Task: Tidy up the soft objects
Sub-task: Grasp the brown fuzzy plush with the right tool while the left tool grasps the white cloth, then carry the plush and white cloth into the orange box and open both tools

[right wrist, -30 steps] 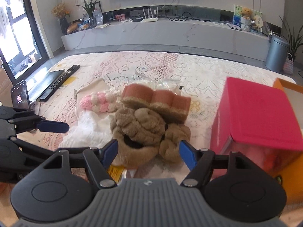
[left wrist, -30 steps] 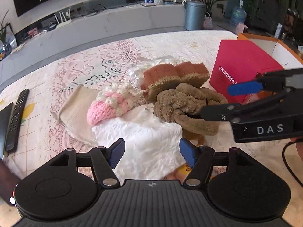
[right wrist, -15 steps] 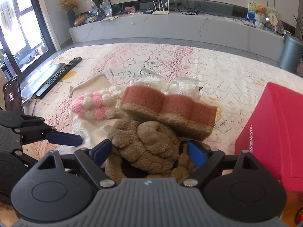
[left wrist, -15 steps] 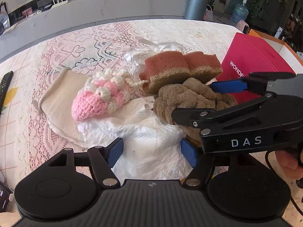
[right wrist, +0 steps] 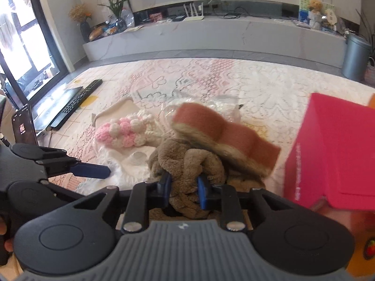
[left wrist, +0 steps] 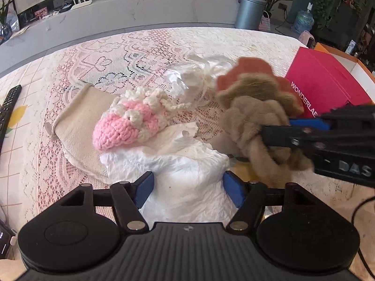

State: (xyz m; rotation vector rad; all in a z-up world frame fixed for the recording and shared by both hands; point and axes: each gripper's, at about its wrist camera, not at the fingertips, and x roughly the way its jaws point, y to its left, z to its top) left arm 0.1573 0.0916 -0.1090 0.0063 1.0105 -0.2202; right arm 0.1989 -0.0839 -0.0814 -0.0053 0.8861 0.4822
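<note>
The right tool [right wrist: 184, 190] is clamped tight, its blue fingers [right wrist: 166, 187] close together. The left tool [left wrist: 187, 190] sits left of it, fingers [left wrist: 144, 188] spread wide.

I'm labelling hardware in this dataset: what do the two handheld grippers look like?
Both are black plastic. The left gripper and right gripper each have a ribbed grey-black body, two round discs, silver pivot bolts and blue-padded fingers. The right one's side reads "DAS" in white, with a black cable hanging below it.
</note>
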